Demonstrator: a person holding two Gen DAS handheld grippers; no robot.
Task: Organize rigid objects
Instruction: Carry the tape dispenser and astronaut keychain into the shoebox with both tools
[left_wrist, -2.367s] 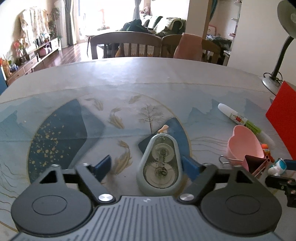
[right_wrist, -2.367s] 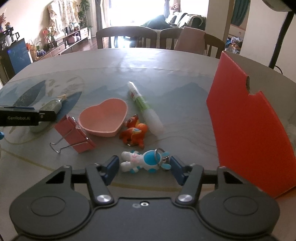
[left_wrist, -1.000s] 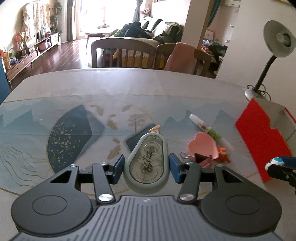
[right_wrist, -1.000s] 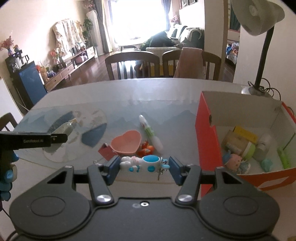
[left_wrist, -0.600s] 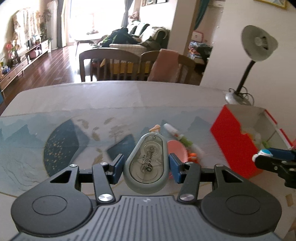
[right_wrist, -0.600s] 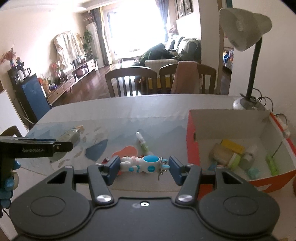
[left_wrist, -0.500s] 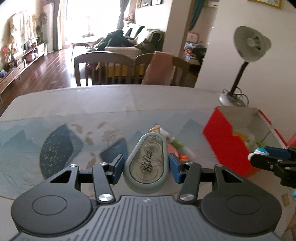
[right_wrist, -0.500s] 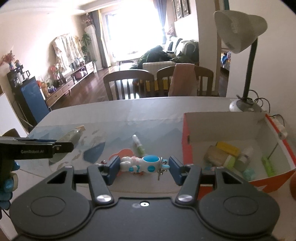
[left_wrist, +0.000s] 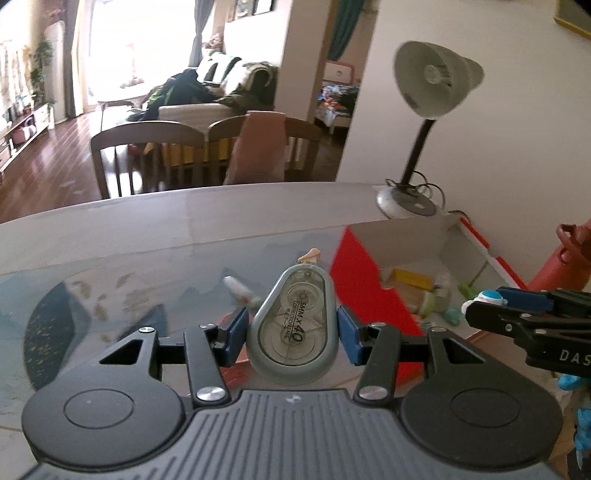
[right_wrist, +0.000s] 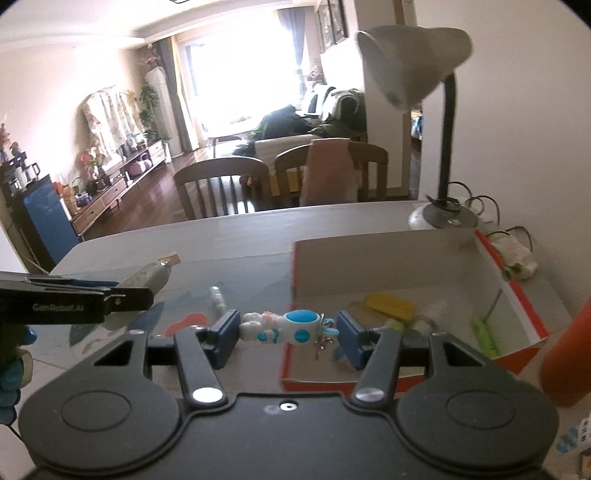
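My left gripper (left_wrist: 291, 332) is shut on a grey correction tape dispenser (left_wrist: 293, 326) and holds it high above the table, just left of the red box (left_wrist: 364, 284). My right gripper (right_wrist: 283, 332) is shut on a white and blue astronaut keychain (right_wrist: 284, 326), held in the air near the box's (right_wrist: 406, 258) front left corner. The open box holds several small items, among them a yellow pack (right_wrist: 389, 304). A white glue stick (right_wrist: 218, 297) and a pink heart dish (right_wrist: 186, 321) lie on the table below, partly hidden.
A grey desk lamp (right_wrist: 417, 74) stands behind the box, its base (left_wrist: 404, 206) by the wall. Wooden chairs (left_wrist: 147, 155) line the table's far edge. An orange-red object (right_wrist: 569, 354) stands at the right of the box.
Both grippers have moved right and up with their objects. The red box has come closer to the middle of both views.
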